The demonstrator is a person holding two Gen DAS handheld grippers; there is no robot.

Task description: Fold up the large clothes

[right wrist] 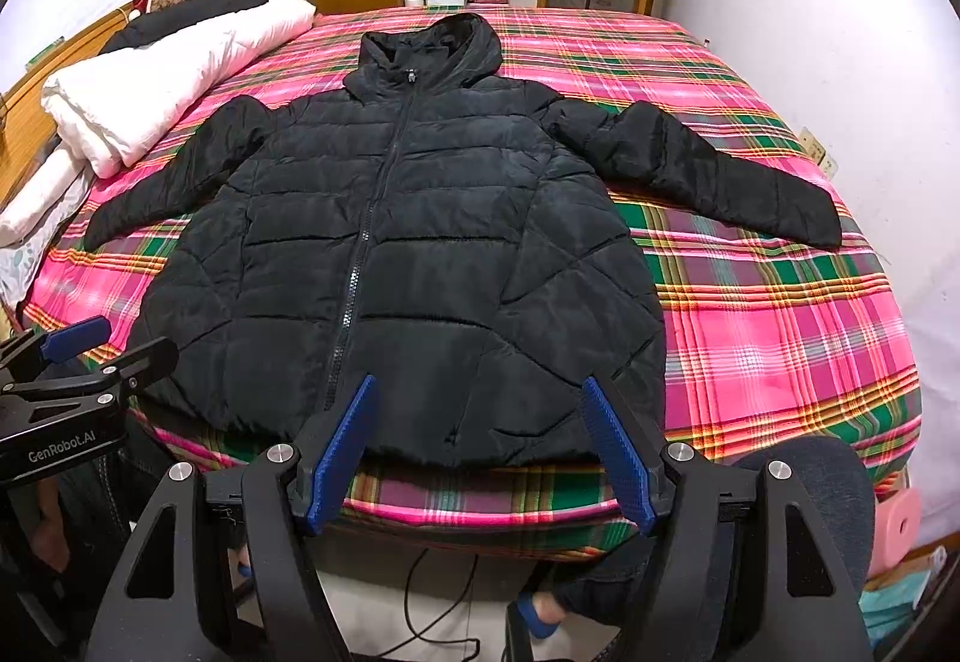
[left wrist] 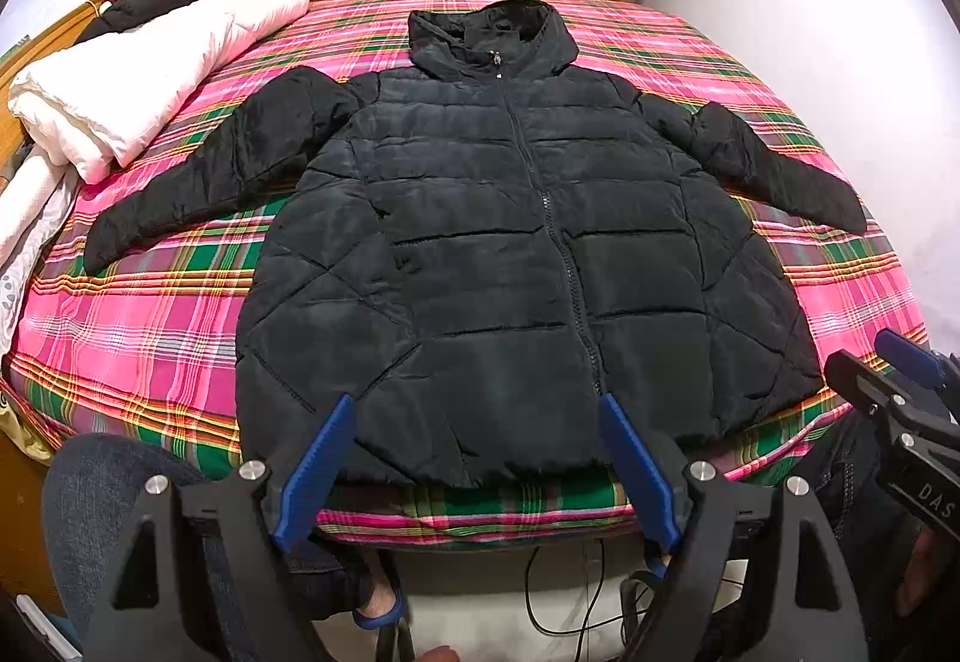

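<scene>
A black hooded puffer jacket [left wrist: 480,254] [right wrist: 408,266] lies flat and zipped on the plaid bed, front up, both sleeves spread out to the sides and the hood at the far end. My left gripper [left wrist: 477,410] hovers open just in front of the hem, near the zipper's bottom, holding nothing. My right gripper [right wrist: 480,398] is also open and empty, over the hem on the jacket's right half. In each wrist view the other gripper shows at the frame's edge, the right one [left wrist: 894,368] and the left one [right wrist: 90,344].
The bed [left wrist: 138,314] has a pink and green plaid sheet [right wrist: 780,326]. A rolled white quilt [left wrist: 138,80] with a dark garment lies along the left side. A person's knees [right wrist: 810,476] and feet are at the near edge, with cables on the floor. Wardrobe and boxes stand behind.
</scene>
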